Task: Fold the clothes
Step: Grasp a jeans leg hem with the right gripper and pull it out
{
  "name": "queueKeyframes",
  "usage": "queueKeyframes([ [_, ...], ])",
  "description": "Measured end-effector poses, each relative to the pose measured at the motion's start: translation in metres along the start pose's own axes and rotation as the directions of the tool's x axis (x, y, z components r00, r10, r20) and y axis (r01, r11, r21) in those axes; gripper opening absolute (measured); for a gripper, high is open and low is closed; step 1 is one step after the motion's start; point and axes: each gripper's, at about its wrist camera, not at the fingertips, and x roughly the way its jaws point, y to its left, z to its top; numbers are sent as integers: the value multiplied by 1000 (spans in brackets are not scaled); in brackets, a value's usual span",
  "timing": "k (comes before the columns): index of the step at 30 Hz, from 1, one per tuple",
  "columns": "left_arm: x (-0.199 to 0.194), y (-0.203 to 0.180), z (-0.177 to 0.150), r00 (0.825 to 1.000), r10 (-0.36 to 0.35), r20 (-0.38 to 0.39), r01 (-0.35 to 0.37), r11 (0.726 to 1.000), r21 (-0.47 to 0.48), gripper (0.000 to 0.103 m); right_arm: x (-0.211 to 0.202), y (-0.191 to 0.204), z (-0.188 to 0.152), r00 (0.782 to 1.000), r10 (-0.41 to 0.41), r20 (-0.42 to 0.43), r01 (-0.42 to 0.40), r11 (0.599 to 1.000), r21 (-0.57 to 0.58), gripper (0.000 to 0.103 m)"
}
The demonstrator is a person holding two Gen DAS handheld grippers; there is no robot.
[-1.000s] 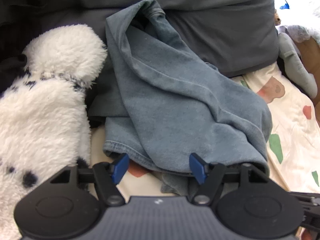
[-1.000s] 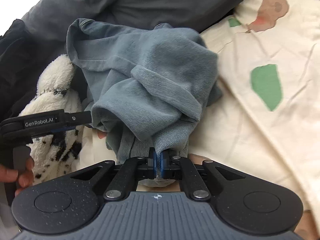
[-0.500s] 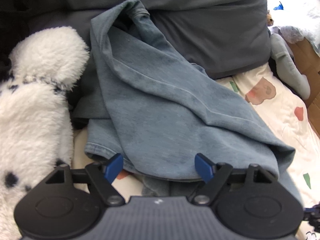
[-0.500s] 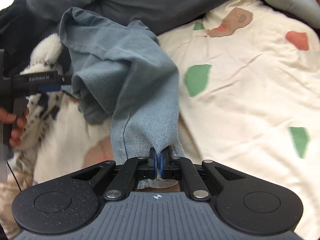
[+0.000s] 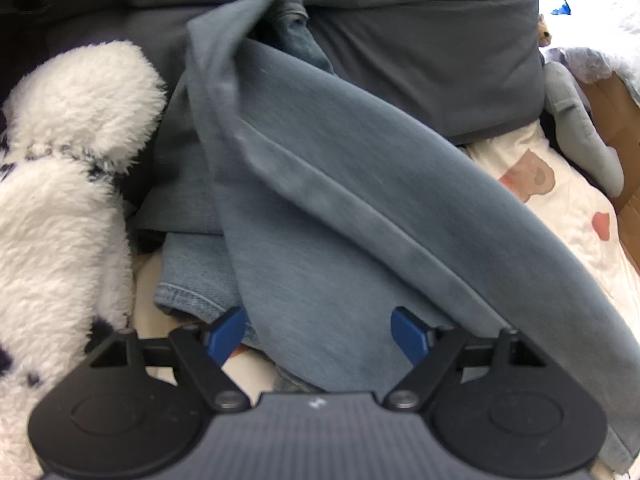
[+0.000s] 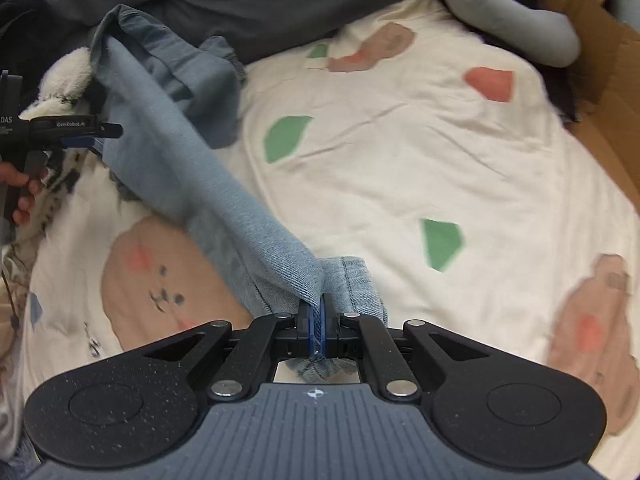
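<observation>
Stretching across the bed (image 6: 400,168), soft heavy denim jeans (image 6: 192,184) – hem pinched in right claw (image 6: 319,320), left claw (image 5: 320,334) wide over fabric – grip at seams/hems, approx.

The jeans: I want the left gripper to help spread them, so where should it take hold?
Probably the stitched hem of the jeans lying flat near the left gripper. Its fingers are open, so slide forward and low from the bedsheet side. The right gripper already pinches the other leg end.
</observation>
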Motion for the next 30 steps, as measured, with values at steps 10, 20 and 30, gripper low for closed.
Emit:
queueKeyframes([
  [10, -48, -1, 11, 996, -23, 87, 21, 1000, 20, 85, -44, -31, -47, 996, -77, -46, 81, 992, 99, 0],
  [20, -59, -38, 42, 987, -65, 148, 51, 994, 99, 93, -82, -34, -102, 993, -95, -68, 108, 971, 214, 0],
  [30, -21, -86, 49, 990, 31, 140, -60, 975, 214, 95, -96, -36, -145, 991, -90, -97, 116, 948, 295, 0],
])
